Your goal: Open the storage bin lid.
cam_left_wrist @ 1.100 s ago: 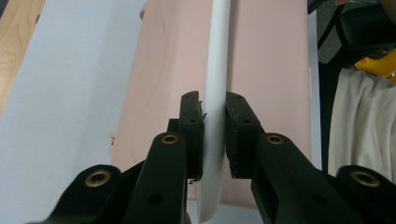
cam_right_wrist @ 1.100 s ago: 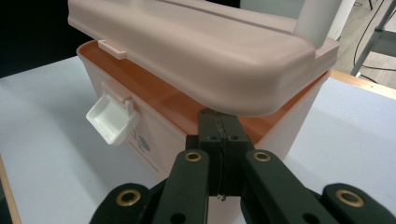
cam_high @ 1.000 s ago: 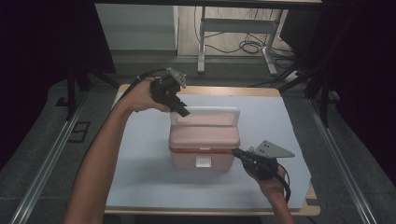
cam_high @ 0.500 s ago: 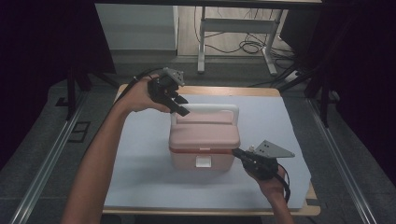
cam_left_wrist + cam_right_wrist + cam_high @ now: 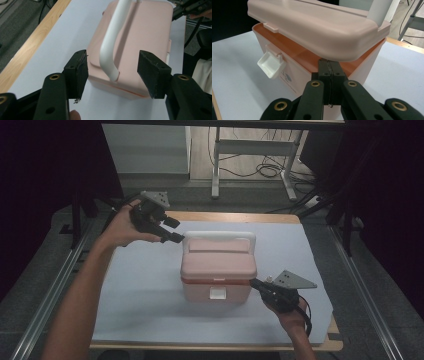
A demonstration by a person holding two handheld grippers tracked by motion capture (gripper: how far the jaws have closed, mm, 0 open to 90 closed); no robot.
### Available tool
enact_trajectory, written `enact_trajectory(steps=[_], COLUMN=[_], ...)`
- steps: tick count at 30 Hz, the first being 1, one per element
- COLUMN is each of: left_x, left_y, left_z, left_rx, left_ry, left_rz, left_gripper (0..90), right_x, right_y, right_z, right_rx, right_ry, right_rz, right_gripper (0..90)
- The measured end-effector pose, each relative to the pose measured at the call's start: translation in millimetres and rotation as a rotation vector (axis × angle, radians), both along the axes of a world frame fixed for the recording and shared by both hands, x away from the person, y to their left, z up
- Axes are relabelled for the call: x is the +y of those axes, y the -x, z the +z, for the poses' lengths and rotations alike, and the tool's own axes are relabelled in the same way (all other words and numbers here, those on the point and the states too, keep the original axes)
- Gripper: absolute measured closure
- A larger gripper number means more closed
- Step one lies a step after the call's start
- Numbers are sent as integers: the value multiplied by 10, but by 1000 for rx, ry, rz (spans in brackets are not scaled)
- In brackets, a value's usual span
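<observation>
A pink storage box [image 5: 217,265] with a white handle [image 5: 220,236] stands mid-table, its lid sitting slightly raised above the rim. My left gripper [image 5: 176,230] hovers just off the box's back left corner. Its jaws have just been opening and stand wide, and the handle's end [image 5: 112,42] lies ahead between them, untouched. My right gripper [image 5: 255,284] is at the front right corner. Its jaws are shut together, their tips [image 5: 329,66] tucked under the lid's edge [image 5: 312,25] at the rim. The white latch [image 5: 272,63] hangs open on the front.
The box rests on a white sheet [image 5: 140,290] covering a wooden table [image 5: 235,216]. Metal rails [image 5: 50,295] run along the floor on both sides. Beyond the far edge stand a desk frame [image 5: 216,165] and loose cables [image 5: 265,170].
The left gripper's jaws have opened, let go of the handle's left end, and drawn back to the left and slightly up. The right gripper has stayed put.
</observation>
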State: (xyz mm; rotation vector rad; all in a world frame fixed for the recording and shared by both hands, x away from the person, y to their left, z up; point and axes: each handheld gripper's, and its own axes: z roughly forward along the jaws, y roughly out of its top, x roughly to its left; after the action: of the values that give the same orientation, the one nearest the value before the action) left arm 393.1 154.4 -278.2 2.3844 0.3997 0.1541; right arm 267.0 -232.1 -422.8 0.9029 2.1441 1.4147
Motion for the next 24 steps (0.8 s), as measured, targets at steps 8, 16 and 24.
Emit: enact_trajectory(steps=[8,16,24], left_x=[140,273,350], left_y=[145,274,409], left_z=[-138,-363,-571], left_rx=[-20,-20,-14], left_ry=[7,35,54], left_rz=[27,67,83], left_gripper=[411,409,548], right_x=[-4,4,12], right_y=[8,16,20], right_z=[8,10,8], right_rx=[2,-1,-5], right_ry=[1,5,12], right_rz=[-1,-5,-13], right_gripper=[897,897,897])
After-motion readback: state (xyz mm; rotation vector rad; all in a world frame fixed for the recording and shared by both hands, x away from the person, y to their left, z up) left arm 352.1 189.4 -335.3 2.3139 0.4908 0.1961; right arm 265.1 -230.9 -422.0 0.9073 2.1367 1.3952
